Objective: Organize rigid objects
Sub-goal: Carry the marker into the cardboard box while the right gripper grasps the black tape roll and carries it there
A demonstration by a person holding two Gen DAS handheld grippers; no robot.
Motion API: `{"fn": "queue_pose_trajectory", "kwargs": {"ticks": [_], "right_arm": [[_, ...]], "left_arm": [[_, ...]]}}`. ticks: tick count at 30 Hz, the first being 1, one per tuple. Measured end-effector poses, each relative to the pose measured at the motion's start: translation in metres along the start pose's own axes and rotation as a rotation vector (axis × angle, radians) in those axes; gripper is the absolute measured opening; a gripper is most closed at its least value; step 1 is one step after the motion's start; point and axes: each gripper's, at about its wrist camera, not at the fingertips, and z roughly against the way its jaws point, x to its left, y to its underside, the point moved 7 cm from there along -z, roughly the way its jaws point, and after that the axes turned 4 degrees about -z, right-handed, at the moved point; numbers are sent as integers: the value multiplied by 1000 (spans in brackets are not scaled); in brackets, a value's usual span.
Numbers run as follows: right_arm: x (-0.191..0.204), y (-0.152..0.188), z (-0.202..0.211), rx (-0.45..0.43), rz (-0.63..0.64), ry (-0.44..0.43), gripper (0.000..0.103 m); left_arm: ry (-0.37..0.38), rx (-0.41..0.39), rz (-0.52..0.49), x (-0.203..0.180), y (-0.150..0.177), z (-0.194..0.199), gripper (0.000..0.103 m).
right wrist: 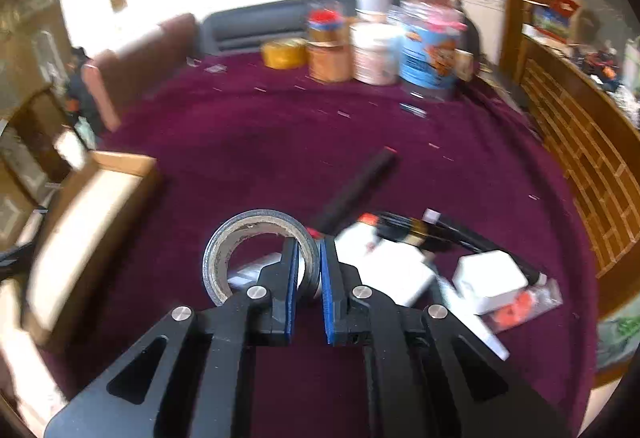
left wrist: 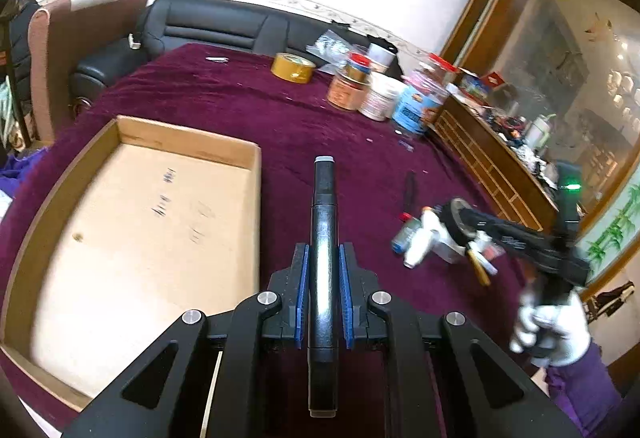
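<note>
Left claw (left wrist: 324, 294) pinches a black marker (left wrist: 324, 238) lengthwise between its blue pads, cap pointing forward — held above the maroon surface (left wrist: 248, 98), just right of the open wooden box (left wrist: 188, 136). Right claw (right wrist: 309, 258) grips the wall of a grey tape roll (right wrist: 224, 238) — one finger inside the ring. Loose items (right wrist: 492, 278) lie to its right.

Labels on jars (right wrist: 376, 50) at bench rear: motion-blurred, unreadable. Wooden tray (left wrist: 136, 238): near corner cut by frame edge. Tape roll (right wrist: 256, 254): right wall hidden behind jaws. Marks on tray floor illegible.
</note>
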Motion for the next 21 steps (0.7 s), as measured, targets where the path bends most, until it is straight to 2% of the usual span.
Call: {"fn": "queue_pose_trajectory", "kwargs": {"ticks": [5, 7, 12, 17, 21], "right_arm": [[84, -20, -23, 65, 28, -190, 8], [116, -24, -40, 87, 57, -217, 9], [176, -27, -88, 153, 116, -219, 9], [194, -22, -117, 200, 140, -187, 9], [203, -17, -129, 230, 161, -166, 9]], "left_arm": [[-78, 33, 19, 43, -22, -19, 11], [-85, 56, 49, 63, -29, -32, 11], [-92, 127, 170, 112, -35, -69, 11], [-112, 167, 260, 148, -29, -93, 11], [-107, 162, 276, 152, -28, -94, 11]]}}
